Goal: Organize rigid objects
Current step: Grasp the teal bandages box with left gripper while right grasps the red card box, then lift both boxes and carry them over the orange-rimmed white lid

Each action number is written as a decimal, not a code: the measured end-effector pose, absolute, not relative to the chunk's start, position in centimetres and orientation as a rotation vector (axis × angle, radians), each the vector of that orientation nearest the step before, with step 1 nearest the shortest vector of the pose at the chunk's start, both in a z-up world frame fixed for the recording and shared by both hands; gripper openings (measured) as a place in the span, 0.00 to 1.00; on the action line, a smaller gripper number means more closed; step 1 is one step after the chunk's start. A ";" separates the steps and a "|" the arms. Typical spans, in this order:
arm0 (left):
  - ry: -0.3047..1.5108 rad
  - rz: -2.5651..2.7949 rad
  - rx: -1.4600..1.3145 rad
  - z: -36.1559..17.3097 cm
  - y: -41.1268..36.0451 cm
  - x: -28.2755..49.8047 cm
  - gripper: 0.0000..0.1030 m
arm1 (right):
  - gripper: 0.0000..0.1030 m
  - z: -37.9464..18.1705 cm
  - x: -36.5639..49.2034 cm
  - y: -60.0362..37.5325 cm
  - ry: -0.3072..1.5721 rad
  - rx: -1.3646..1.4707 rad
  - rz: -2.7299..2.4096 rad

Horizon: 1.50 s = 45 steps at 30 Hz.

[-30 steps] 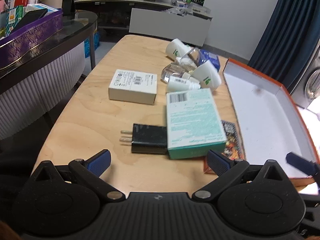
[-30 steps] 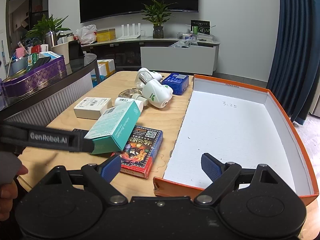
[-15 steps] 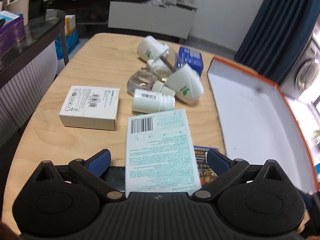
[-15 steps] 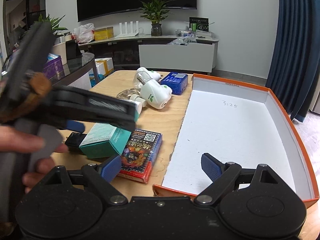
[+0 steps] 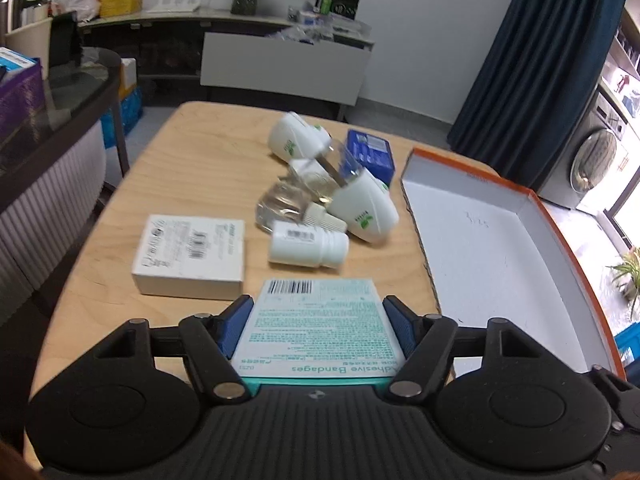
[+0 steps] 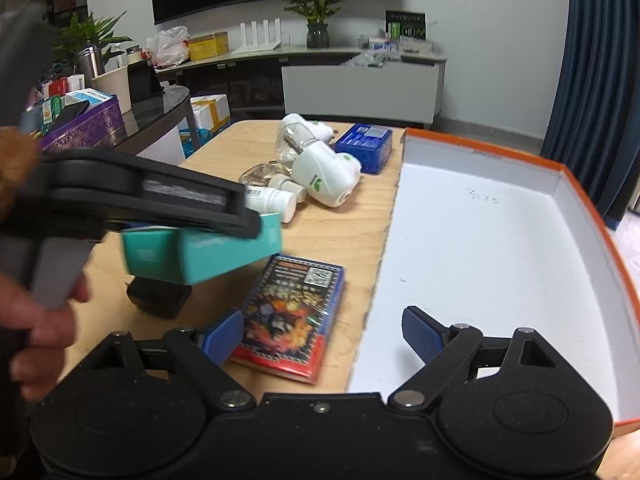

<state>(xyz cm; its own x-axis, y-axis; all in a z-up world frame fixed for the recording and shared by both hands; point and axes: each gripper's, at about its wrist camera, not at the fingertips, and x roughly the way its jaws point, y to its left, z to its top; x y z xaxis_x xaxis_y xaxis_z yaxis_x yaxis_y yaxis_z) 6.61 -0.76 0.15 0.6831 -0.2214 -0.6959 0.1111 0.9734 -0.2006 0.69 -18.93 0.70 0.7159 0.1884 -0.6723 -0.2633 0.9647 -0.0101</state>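
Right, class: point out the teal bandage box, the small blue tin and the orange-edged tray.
teal bandage box (image 5: 320, 332), left wrist view, middle of its printed top face.
small blue tin (image 6: 364, 145), right wrist view, centre of its lid.
orange-edged tray (image 6: 500, 264), right wrist view, bare white floor.

Left gripper (image 5: 318, 326) jaws just closed on teal bandage box (image 5: 318, 330), pads pressing its sides. White box (image 5: 190, 254) far-left, orange tray (image 5: 536, 204) right.

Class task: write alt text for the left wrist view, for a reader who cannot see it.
The left gripper has just closed on a teal bandage box above a wooden table. Beyond lie a white box, a white bottle and an open orange-rimmed tray.
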 end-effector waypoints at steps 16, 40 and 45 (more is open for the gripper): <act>0.773 -0.169 -0.111 -0.6 1.6 4.4 0.69 | 0.70 -1.4 4.8 -15.7 0.883 -0.084 0.210; 0.617 -0.352 -0.150 7.8 -7.5 6.9 0.69 | 0.69 10.2 4.5 -29.2 0.616 0.066 0.057; 0.610 -0.403 -0.123 9.3 -11.8 9.8 0.69 | 0.69 12.1 5.6 -33.1 0.577 0.089 -0.010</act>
<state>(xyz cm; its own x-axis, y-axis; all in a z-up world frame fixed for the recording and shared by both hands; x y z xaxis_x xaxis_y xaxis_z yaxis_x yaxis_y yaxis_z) 9.82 -11.75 9.29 0.7449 -0.4027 -0.5319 0.3313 0.9153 -0.2290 5.59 -33.14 12.12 0.8382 0.0154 -0.5452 0.0347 0.9961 0.0816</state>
